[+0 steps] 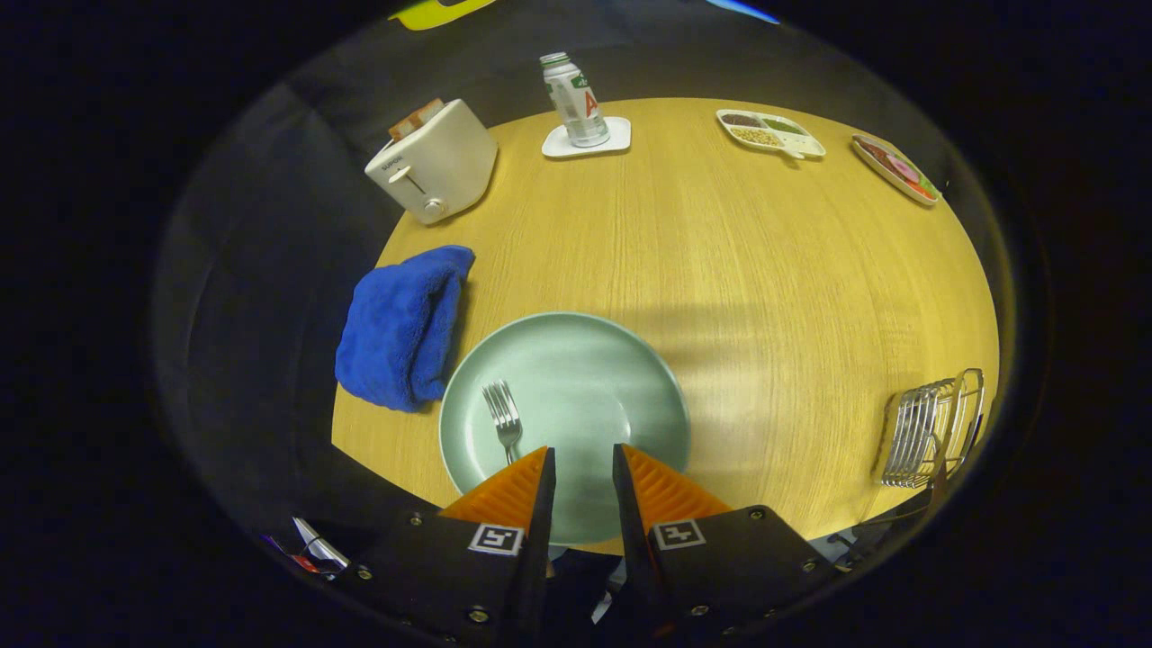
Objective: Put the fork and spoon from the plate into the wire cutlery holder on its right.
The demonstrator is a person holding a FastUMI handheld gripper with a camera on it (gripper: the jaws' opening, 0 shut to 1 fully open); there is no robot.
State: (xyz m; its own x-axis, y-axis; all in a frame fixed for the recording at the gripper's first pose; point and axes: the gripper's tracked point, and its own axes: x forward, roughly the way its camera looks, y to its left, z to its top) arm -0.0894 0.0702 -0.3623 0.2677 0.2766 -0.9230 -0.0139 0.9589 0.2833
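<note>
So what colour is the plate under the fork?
Pale green plate, clearest in the gripper view.

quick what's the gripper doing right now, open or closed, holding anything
Gripper: open, holding nothing; its fingers hang over the near side of the plate, the fork just beside the left finger.

One fork, one plate, two trays

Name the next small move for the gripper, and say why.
Probably shift the gripper toward the fork and lower over its handle: the fingers stand apart with nothing between them, and the fork lies on the plate, partly under one finger.
</note>
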